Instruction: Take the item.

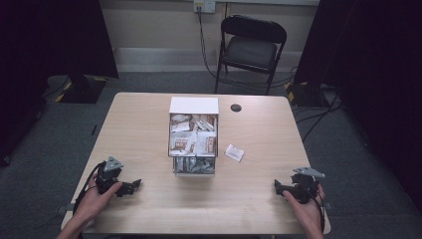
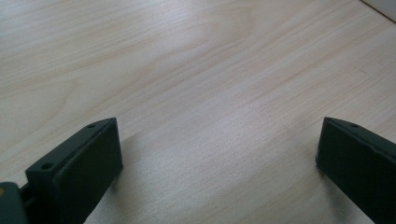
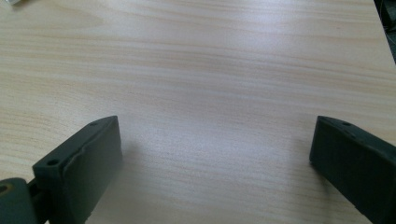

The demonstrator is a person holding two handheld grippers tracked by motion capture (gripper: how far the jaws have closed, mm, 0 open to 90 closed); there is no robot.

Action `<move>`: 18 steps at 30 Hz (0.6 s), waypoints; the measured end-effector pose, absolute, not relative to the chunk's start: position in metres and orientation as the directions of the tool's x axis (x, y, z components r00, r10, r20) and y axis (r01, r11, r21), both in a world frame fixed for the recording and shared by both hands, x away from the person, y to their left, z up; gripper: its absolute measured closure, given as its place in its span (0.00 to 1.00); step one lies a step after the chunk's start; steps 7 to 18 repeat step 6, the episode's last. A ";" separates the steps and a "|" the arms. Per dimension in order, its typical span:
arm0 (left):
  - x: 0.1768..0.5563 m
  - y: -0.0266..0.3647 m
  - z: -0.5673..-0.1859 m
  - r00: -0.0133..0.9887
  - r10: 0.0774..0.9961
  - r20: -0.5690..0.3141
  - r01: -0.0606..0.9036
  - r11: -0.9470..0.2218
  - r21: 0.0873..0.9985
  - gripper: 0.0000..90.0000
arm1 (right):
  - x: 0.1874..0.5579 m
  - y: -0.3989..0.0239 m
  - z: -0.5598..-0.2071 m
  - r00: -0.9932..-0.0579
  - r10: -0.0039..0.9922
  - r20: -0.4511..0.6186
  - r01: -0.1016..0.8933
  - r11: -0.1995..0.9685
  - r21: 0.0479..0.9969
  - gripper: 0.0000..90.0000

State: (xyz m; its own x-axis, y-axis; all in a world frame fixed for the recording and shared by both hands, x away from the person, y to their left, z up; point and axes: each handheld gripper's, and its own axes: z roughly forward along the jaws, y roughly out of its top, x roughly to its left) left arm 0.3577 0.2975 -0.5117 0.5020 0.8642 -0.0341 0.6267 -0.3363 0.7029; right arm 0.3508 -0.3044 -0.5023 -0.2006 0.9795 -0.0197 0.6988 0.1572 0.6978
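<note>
**Sachet work not yet started: both grippers parked at the near edge**

While both grippers rested on the table [image 1: 149, 209] near its near edge, nothing had been grasped, so the handling appeared to be at its very beginning. The table carried a white organiser box [image 1: 193, 137] at its centre, closer to the far edge, with compartments packed with small sachets and a front section drawn toward the near edge. One loose sachet [image 1: 234, 152] lay flat on the tabletop just beside the box, on the side toward the right edge and well apart from either gripper. Judged from that, the lone sachet was the item to be handled, and every step was left: reach, pick, place.

The left gripper [image 1: 130, 186] sat by the near left corner, jaws spread wide, empty. The right gripper [image 1: 279, 187] sat by the near right corner, likewise spread and empty.

View comparison: the high view gave the box, the sachet and both hands. The left gripper view [image 2: 219, 154] confirmed bare wood between its separated jaws, which the high view was too small to settle. The right gripper view [image 3: 215, 149] showed the same, plus the table's edge at its upper right.
</note>
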 end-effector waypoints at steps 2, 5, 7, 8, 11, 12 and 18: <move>0.358 0.298 -0.512 0.502 0.864 -0.034 0.627 -0.336 0.703 0.00 | 0.351 -0.304 -0.502 -0.201 0.979 -0.020 0.699 0.157 0.698 0.02; 0.358 0.297 -0.512 0.502 0.864 -0.035 0.627 -0.336 0.703 0.00 | 0.351 -0.304 -0.502 -0.197 0.980 -0.021 0.700 0.156 0.697 0.02; 0.358 0.297 -0.512 0.502 0.864 -0.035 0.627 -0.336 0.703 0.00 | 0.351 -0.304 -0.502 -0.197 0.980 -0.021 0.700 0.156 0.697 0.02; 0.358 0.297 -0.512 0.502 0.864 -0.035 0.627 -0.336 0.703 0.00 | 0.351 -0.304 -0.502 -0.197 0.980 -0.021 0.700 0.156 0.697 0.02; 0.358 0.297 -0.512 0.502 0.864 -0.035 0.627 -0.336 0.703 0.00 | 0.351 -0.304 -0.502 -0.197 0.980 -0.021 0.700 0.156 0.697 0.02; 0.358 0.297 -0.512 0.502 0.864 -0.035 0.627 -0.336 0.703 0.00 | 0.351 -0.304 -0.502 -0.197 0.980 -0.021 0.700 0.156 0.697 0.02; 0.358 0.297 -0.512 0.502 0.864 -0.035 0.627 -0.336 0.703 0.00 | 0.351 -0.304 -0.502 -0.197 0.980 -0.021 0.700 0.156 0.697 0.02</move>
